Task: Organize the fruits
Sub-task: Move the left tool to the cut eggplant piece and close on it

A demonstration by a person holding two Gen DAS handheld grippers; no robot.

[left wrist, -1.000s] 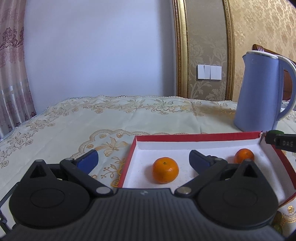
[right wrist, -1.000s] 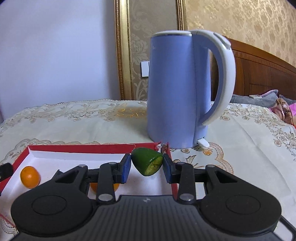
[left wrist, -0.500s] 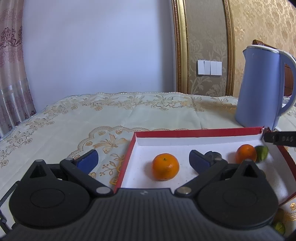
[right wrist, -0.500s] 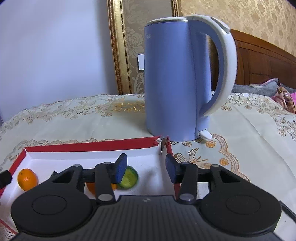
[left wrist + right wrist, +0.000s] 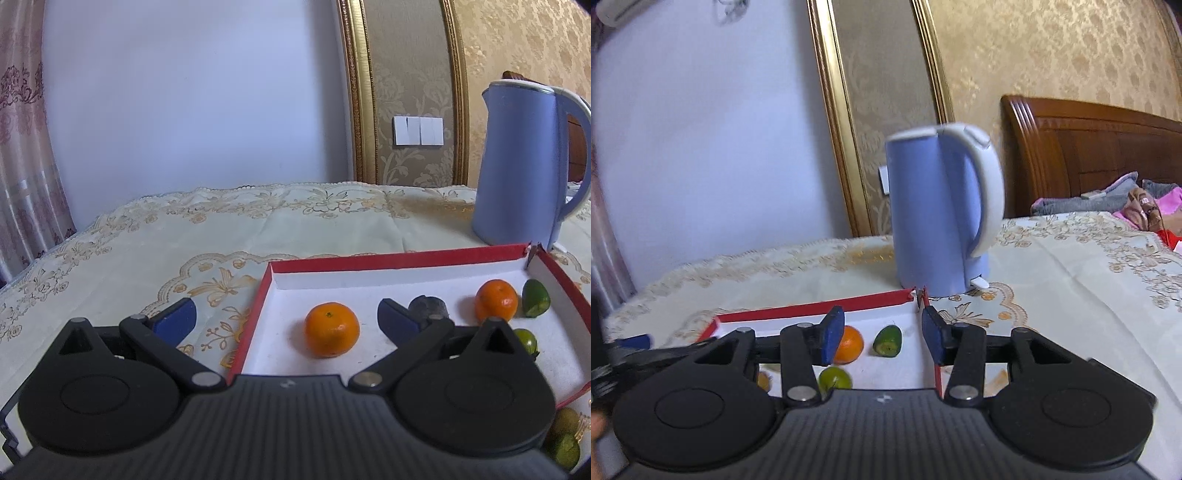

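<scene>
We see the right hand-held gripper [image 5: 882, 334] opening, nothing between its jaws. The left hand-held gripper [image 5: 286, 319] stands wide and empty. The green fruit [image 5: 887, 341] lies in the red box [image 5: 812, 307] beside an orange [image 5: 849, 345].

tray [image 5: 388, 260] red rim, white inside | kettle [image 5: 517, 166] pale blue | tablecloth [image 5: 258, 229] cream, gold floral | mandarins [image 5: 331, 329] orange

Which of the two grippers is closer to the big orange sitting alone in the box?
Left. The left gripper has the orange just ahead between its open fingers; the right gripper, jaws opening and empty, sits toward the box's opposite end.
</scene>
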